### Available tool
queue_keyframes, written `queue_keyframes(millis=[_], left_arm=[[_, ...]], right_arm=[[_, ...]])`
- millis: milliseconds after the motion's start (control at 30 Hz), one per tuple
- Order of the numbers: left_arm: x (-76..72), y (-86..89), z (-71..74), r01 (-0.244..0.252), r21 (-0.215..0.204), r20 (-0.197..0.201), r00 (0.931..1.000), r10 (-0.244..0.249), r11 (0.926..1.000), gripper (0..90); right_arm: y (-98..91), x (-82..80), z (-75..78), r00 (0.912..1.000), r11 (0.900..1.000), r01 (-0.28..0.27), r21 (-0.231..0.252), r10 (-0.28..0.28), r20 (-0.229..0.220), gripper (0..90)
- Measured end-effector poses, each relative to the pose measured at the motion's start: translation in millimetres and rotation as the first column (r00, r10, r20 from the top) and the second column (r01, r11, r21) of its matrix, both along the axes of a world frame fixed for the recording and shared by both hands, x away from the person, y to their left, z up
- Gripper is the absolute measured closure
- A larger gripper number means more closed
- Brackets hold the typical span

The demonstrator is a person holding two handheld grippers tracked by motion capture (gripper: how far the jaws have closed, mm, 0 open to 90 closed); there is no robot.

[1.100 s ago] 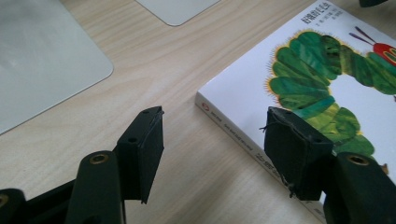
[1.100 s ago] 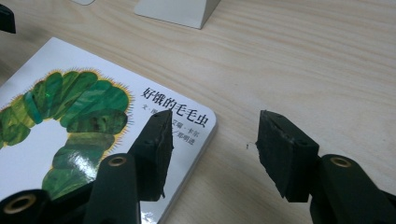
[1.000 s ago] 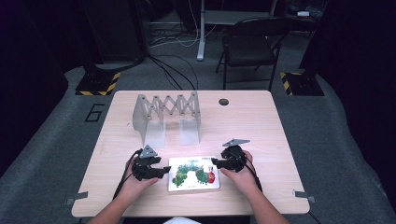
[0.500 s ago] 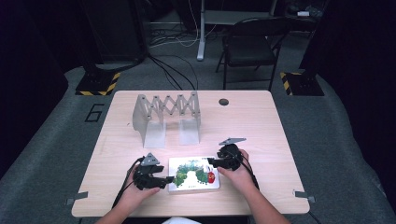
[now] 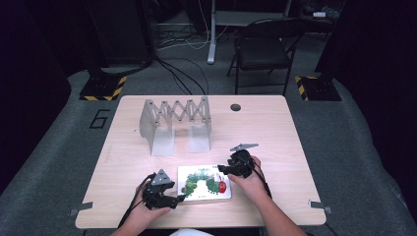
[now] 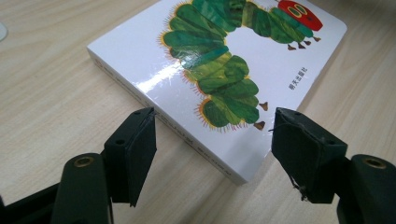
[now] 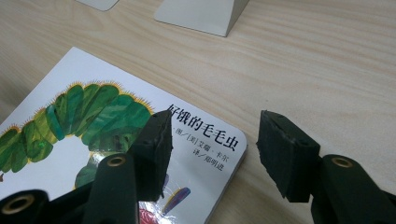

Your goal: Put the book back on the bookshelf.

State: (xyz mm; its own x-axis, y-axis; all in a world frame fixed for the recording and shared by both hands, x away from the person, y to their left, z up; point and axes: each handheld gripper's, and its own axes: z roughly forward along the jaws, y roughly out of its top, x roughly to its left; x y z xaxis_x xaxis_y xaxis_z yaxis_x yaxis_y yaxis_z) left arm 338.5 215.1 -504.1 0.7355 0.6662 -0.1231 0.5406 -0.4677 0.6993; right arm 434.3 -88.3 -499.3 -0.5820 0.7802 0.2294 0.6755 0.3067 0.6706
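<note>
A pale wood-grain table point(image 5: 275, 128) stands on grey floor in a dark room, a black folding chair point(image 5: 263, 46) behind it; a white glossy board book with a green caterpillar point(image 5: 204, 183) lies flat near the front edge; the left gripper point(image 6: 212, 140), jaws just widened, straddles its near corner without touching; the right gripper point(image 7: 212, 140) gapes over the title corner, one pad above the cover; a grey accordion rack point(image 5: 174, 123) stands well beyond; bare tabletop either side.

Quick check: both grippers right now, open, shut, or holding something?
Left gripper: open, at the book corner.
Right gripper: open, over the book corner.
</note>
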Motion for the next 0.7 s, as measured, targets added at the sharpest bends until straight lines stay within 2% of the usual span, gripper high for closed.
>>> queue_keyframes(millis=[133, 167, 333, 400, 500, 533, 600, 633, 700], left_arm=[[-2.3, -2.6, -2.0, -0.01, 0.005, 0.013, 0.9999, 0.01, 0.9999, 31.1], [-2.2, -2.5, -2.1, -0.002, 0.009, 0.011, 0.9999, 0.002, 1.0, 31.1], [-6.7, -8.2, -6.4, 0.02, 0.037, 0.014, 0.9997, -0.02, 0.9991, 31.1], [-7.6, -10.7, -8.9, 0.026, 0.035, 0.01, 0.9996, -0.026, 0.9991, 31.1], [-7.7, -12.5, -10.5, 0.031, 0.075, 0.029, 0.999, -0.033, 0.9967, 29.8], [-7.6, -13.3, -11.6, 0.022, 0.072, 0.041, 0.9988, -0.025, 0.9971, 29.7], [-7.2, -13.7, -12.0, 0.018, 0.064, 0.035, 0.9992, -0.02, 0.9978, 28.6], [-6.4, -13.3, -11.7, 0.022, 0.066, 0.038, 0.999, -0.025, 0.9976, 28.2], [-5.1, -13.9, -12.1, 0.021, 0.057, 0.04, 0.9989, -0.024, 0.9981, 27.5]], right_arm=[[-0.5, 0.2, 0.6, 0.9998, 0.9999, 0.012, 0.01, -0.012, -0.018, 45.1], [-1.3, 1.2, 0.2, 0.9999, 0.9999, 0.006, 0.011, -0.006, -0.009, 45.1], [-2.9, 2.9, 0.2, 0.9997, 0.9998, 0.011, 0.015, -0.011, -0.022, 45.1], [-3.1, 3.9, -0.3, 0.9997, 0.9998, 0.011, 0.017, -0.01, -0.02, 45.1], [-2.6, 4.3, -0.5, 0.9996, 0.9998, 0.013, 0.017, -0.013, -0.025, 45.2], [-2.0, 4.0, -0.4, 0.9994, 0.9996, 0.019, 0.02, -0.018, -0.029, 45.6], [-1.6, 4.2, 0.4, 0.9993, 0.9997, 0.01, 0.021, -0.009, -0.036, 46.7], [-1.5, 4.8, 0.1, 0.9997, 0.9997, 0.002, 0.023, -0.001, -0.024, 46.9], [0.0, 3.9, 0.8, 0.9992, 0.9995, 0.009, 0.03, -0.007, -0.038, 46.9]])
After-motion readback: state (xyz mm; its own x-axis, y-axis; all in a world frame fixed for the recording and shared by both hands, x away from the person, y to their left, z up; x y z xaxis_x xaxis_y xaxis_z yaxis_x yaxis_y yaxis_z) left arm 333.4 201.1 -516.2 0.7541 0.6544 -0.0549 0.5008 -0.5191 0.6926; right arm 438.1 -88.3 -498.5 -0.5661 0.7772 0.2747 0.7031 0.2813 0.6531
